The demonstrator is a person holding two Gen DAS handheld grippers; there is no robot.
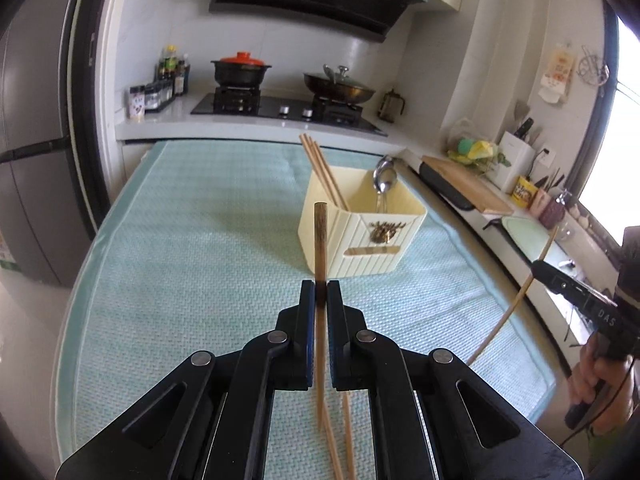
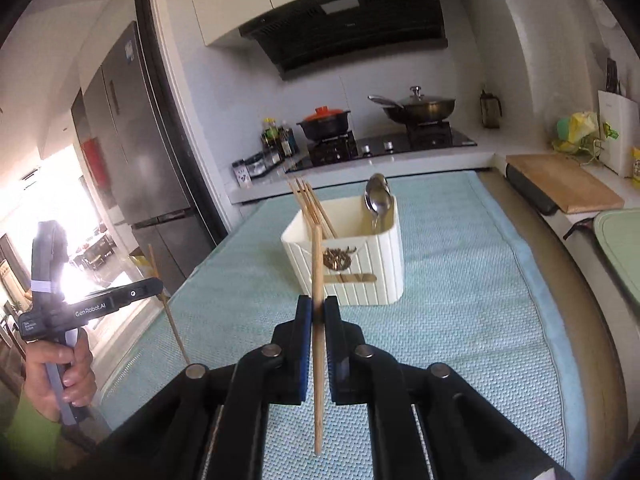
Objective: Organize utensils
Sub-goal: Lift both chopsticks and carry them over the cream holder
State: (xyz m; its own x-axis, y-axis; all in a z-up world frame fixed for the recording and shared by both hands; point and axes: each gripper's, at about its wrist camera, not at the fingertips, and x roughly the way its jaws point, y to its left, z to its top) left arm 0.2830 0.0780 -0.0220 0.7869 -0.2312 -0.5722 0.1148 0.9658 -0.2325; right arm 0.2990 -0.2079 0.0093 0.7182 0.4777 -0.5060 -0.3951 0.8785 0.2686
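Observation:
My left gripper [image 1: 320,292] is shut on a wooden chopstick [image 1: 321,240], held upright above the mat. My right gripper [image 2: 318,310] is shut on another wooden chopstick [image 2: 317,264], also upright. A cream ribbed utensil holder [image 1: 372,236] stands ahead on the mat; it also shows in the right wrist view [image 2: 360,264]. It holds several chopsticks [image 1: 320,168] in its left compartment and a metal spoon [image 1: 385,180] in its right. Two loose chopsticks [image 1: 340,440] lie on the mat under the left gripper. The right gripper appears at the right in the left wrist view [image 1: 536,268].
A light blue mat [image 1: 200,260] covers the table. Behind it is a counter with a gas stove [image 1: 288,110], a red-lidded pot [image 1: 241,70] and a wok [image 1: 340,88]. A cutting board [image 1: 468,182] and sink area lie to the right. A refrigerator [image 2: 140,160] stands at the left.

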